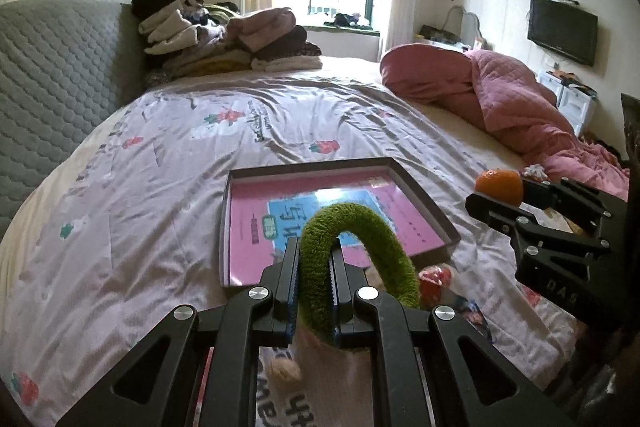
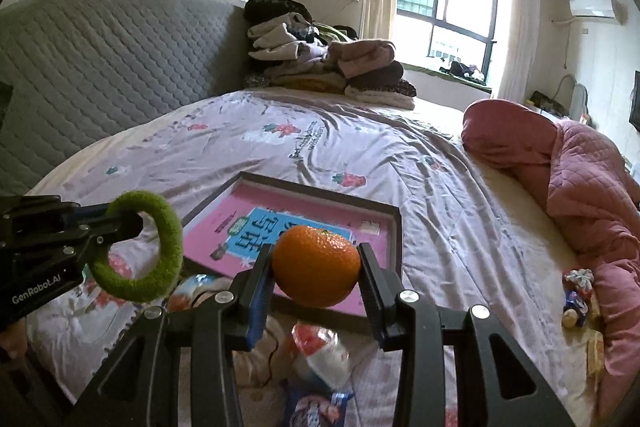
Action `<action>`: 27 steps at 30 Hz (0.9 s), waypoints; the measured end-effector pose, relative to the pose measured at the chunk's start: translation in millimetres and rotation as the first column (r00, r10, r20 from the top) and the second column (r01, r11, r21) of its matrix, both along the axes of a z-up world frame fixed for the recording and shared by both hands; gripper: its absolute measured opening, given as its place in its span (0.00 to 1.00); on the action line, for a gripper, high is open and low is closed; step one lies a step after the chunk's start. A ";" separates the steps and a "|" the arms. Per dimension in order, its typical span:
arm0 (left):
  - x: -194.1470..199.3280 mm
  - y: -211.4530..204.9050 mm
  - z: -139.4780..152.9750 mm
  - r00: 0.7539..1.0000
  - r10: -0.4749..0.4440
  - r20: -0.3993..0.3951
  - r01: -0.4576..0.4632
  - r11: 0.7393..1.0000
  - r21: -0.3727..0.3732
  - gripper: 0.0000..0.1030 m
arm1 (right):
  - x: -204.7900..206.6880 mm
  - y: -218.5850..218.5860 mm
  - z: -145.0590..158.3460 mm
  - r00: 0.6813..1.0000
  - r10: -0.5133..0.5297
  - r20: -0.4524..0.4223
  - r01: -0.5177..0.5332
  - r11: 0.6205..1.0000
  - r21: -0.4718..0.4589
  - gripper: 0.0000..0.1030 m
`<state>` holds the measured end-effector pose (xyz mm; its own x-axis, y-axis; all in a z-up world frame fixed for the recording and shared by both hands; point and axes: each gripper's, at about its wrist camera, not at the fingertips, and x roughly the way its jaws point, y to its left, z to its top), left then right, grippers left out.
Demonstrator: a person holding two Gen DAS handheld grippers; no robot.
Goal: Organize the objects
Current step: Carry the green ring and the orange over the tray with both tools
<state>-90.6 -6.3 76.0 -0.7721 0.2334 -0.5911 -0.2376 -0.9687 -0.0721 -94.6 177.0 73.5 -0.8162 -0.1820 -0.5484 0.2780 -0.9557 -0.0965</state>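
My left gripper (image 1: pixel 314 269) is shut on a fuzzy green ring (image 1: pixel 360 227) and holds it above the near edge of a shallow grey box (image 1: pixel 424 195) with a pink book inside. The left gripper (image 2: pixel 132 223) and ring (image 2: pixel 160 247) also show in the right wrist view. My right gripper (image 2: pixel 316 267) is shut on an orange (image 2: pixel 316 263), held above the box's (image 2: pixel 394 227) near corner. In the left wrist view the right gripper (image 1: pixel 494 197) and orange (image 1: pixel 500 185) are at the right.
Small snack packets (image 2: pixel 320 351) and a red-white item (image 1: pixel 434 277) lie on the bedsheet below the grippers. More small items (image 2: pixel 576 295) sit by the pink quilt (image 2: pixel 592 187) on the right. Folded clothes (image 1: pixel 224 35) are stacked at the headboard.
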 end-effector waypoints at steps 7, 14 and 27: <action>-29.4 0.0 -6.4 1.000 -0.001 0.002 0.001 1.000 0.024 0.12 | -28.6 6.7 -11.1 1.000 -0.009 0.016 0.010 1.000 -0.009 0.39; -56.5 7.4 -19.1 1.000 -0.005 0.011 0.005 1.000 0.024 0.12 | -54.2 13.8 -24.0 0.999 -0.026 0.033 0.027 1.000 -0.014 0.39; -100.5 6.1 -53.9 0.998 -0.002 0.057 0.001 1.000 0.006 0.12 | -91.4 16.3 -54.2 0.997 -0.022 0.080 0.020 1.000 0.022 0.39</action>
<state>-191.1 -0.3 22.1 -0.7370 0.2379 -0.6326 -0.2344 -0.9679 -0.0909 -186.0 193.3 19.4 -0.7727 -0.1532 -0.6160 0.2655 -0.9595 -0.0944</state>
